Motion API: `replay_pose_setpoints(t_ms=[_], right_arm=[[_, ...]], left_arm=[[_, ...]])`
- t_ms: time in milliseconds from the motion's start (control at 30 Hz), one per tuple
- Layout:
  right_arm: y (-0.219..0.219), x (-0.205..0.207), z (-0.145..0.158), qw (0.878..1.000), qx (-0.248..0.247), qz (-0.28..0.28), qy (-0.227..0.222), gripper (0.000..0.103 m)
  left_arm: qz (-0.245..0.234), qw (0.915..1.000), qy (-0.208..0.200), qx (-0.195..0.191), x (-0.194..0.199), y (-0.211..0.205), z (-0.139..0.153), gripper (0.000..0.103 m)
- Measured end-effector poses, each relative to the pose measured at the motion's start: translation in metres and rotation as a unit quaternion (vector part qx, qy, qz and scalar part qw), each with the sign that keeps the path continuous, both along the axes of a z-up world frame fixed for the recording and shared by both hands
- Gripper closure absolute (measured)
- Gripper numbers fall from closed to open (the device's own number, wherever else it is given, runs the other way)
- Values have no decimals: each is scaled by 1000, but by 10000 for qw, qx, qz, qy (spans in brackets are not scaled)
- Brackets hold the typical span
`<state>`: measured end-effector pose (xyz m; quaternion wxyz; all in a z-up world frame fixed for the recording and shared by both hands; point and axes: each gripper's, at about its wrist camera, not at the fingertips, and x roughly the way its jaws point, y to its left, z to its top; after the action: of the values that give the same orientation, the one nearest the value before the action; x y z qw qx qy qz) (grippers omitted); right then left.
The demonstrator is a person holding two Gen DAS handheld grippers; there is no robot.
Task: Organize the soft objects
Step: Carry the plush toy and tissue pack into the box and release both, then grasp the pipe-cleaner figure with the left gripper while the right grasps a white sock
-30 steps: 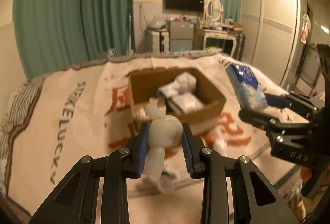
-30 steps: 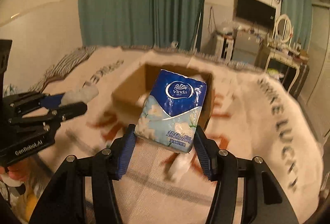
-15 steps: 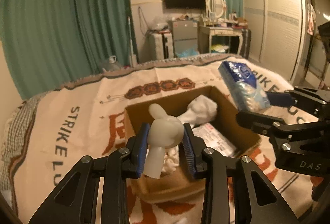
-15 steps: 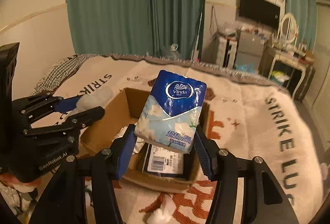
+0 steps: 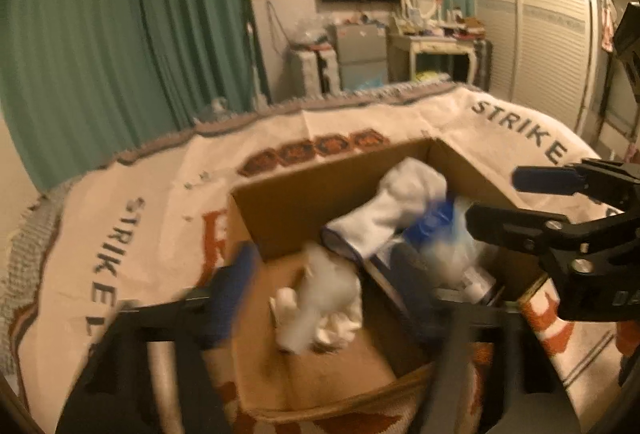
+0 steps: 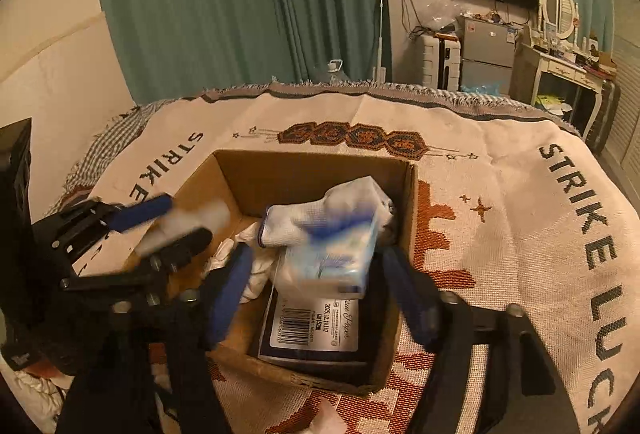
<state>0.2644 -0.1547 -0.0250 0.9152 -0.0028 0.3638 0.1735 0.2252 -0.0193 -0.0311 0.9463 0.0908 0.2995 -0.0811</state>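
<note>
Two tongs over cardboard box (image 6: 408,218) on bed blanket (image 6: 520,202), both spread wide, gripping nothing: left tongs (image 5: 324,298), right tongs (image 6: 316,298). White plush toy (image 5: 316,298) blurred, in box near its left wall; orientation cannot tell. Blue-and-white tissue pack (image 6: 332,254) blurred, inside box against its right wall, atop dark barcoded package (image 6: 312,326), long axis roughly crosswise. White cloth (image 6: 332,210) behind pack, toward box's far wall.
</note>
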Motion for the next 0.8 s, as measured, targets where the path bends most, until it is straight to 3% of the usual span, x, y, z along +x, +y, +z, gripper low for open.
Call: replay_pose_setpoints(t_ms=[200, 367, 500, 600, 800], right_arm=[[-12, -26, 34, 9994, 144, -127, -282, 28], [-22, -66, 85, 9970, 13, -271, -732, 25], [-30, -109, 130, 9924, -134, -424, -1151, 14], [-34, -137, 150, 9886, -249, -572, -1371, 0], [-33, -180, 151, 9867, -358, -511, -1504, 0]], left_arm=[[161, 9995, -279, -4, -22, 4, 33, 14], [227, 9969, -736, -188, -64, 12, 86, 14], [319, 9928, -1103, -335, -101, 21, 123, 8], [399, 9908, -1217, -441, -124, 28, 136, 8], [917, 9847, -1279, -755, -159, 40, 124, 8]])
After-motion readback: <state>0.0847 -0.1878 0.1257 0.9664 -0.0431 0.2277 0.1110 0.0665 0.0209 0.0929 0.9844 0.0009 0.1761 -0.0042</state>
